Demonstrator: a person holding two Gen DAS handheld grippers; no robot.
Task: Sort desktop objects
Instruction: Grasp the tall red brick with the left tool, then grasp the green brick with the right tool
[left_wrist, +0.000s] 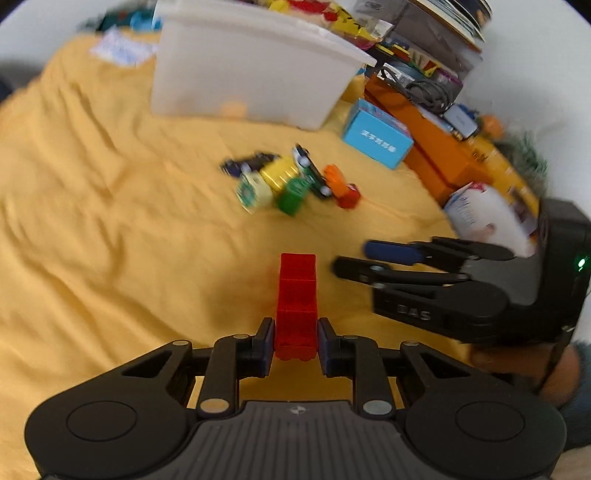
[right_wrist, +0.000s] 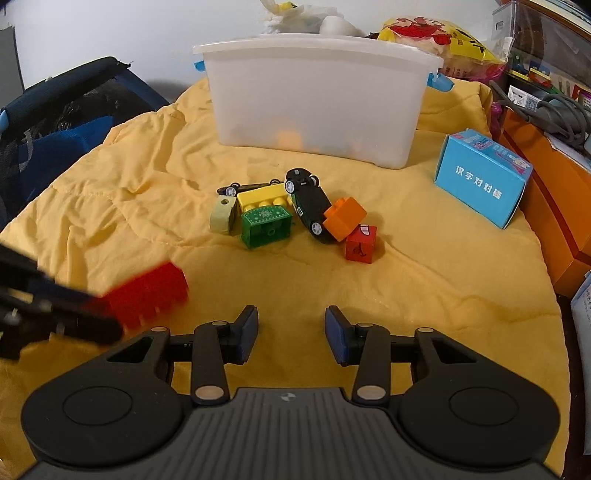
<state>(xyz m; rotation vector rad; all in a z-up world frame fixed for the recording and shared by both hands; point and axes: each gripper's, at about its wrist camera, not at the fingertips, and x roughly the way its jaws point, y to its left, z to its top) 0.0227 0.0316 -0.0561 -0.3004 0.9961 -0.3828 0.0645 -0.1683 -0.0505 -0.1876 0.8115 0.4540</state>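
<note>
The left gripper (left_wrist: 295, 341) clenched a red block (left_wrist: 297, 295) above the yellow blanket's (right_wrist: 424, 295) near edge. The right gripper (right_wrist: 291, 334) hung released, empty. Mid-blanket, a pile of toys (right_wrist: 291, 218) remained unsorted before the white bin (right_wrist: 314, 110).

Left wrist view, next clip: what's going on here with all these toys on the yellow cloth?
A person is sorting toys with a handheld tool in each hand. The left tool is shut on a long red block, lifted off the yellow cloth. The right tool is open and empty. A pile of blocks and toy cars waits in front of the white bin.
</note>
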